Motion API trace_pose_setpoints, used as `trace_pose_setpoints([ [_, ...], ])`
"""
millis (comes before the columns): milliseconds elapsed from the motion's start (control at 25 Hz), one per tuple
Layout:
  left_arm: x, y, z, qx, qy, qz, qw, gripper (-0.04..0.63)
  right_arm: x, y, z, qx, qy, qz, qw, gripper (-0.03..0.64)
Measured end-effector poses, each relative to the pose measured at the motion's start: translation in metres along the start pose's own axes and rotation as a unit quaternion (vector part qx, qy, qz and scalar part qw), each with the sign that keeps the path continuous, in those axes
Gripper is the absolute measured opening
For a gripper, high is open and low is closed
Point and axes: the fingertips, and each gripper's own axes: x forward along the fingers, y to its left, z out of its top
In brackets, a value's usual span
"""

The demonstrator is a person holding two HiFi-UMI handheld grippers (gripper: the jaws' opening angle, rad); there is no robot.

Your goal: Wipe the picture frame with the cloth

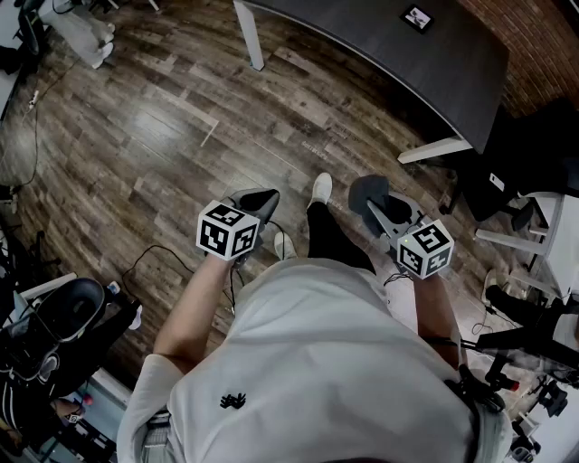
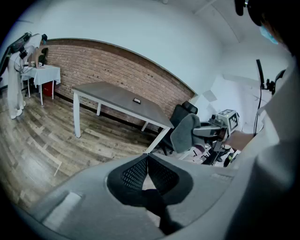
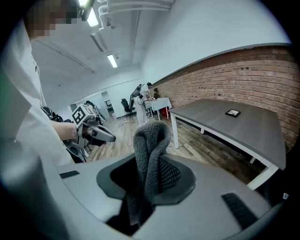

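Note:
The small black picture frame (image 1: pixel 417 17) lies flat on the dark grey table (image 1: pixel 380 54), far ahead of both grippers; it also shows as the frame (image 2: pixel 137 101) and the frame (image 3: pixel 233 113). My right gripper (image 1: pixel 384 212) is shut on a grey fleece cloth (image 1: pixel 369 191), which stands up folded between its jaws as the cloth (image 3: pixel 150 140). My left gripper (image 1: pixel 261 202) is held at waist height, its jaws meeting at the tips with nothing between them (image 2: pixel 147 158). Both grippers hang over the wood floor, well short of the table.
White table legs (image 1: pixel 250 36) stand between me and the frame. Black office chairs (image 1: pixel 529 154) crowd the right side. Cables (image 1: pixel 154 258) and dark equipment (image 1: pixel 54 325) lie on the floor at left. My shoe (image 1: pixel 321 188) points toward the table.

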Motion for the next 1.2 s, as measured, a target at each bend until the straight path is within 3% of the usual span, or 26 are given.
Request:
trace_pose_setpoints([
  [160, 0.029, 0.022, 0.056, 0.021, -0.01, -0.001, 0.9997, 0.012, 0.034, -0.048, 0.038, -0.008, -0.013, 0.002, 1.0, 0.103],
  [440, 0.093, 0.079, 0.168, 0.048, 0.011, 0.012, 0.9987, 0.012, 0.089, -0.156, 0.124, -0.009, -0.038, 0.007, 0.999, 0.103],
  [640, 0.146, 0.102, 0.251, 0.064, -0.016, 0.006, 0.9978, 0.014, 0.107, -0.232, 0.161, 0.004, -0.044, -0.01, 0.999, 0.105],
  [880, 0.237, 0.103, 0.337, 0.092, 0.001, -0.06, 0.994, 0.015, 0.123, -0.325, 0.18, 0.055, -0.054, -0.058, 0.995, 0.107],
  [1080, 0.307, 0.158, 0.4, 0.104, 0.022, -0.101, 0.9893, 0.064, 0.155, -0.389, 0.204, 0.089, -0.054, -0.112, 0.988, 0.107],
  [1200, 0.355, 0.192, 0.444, 0.099, 0.048, -0.13, 0.9854, 0.067, 0.169, -0.426, 0.228, 0.127, -0.062, -0.161, 0.977, 0.107],
])
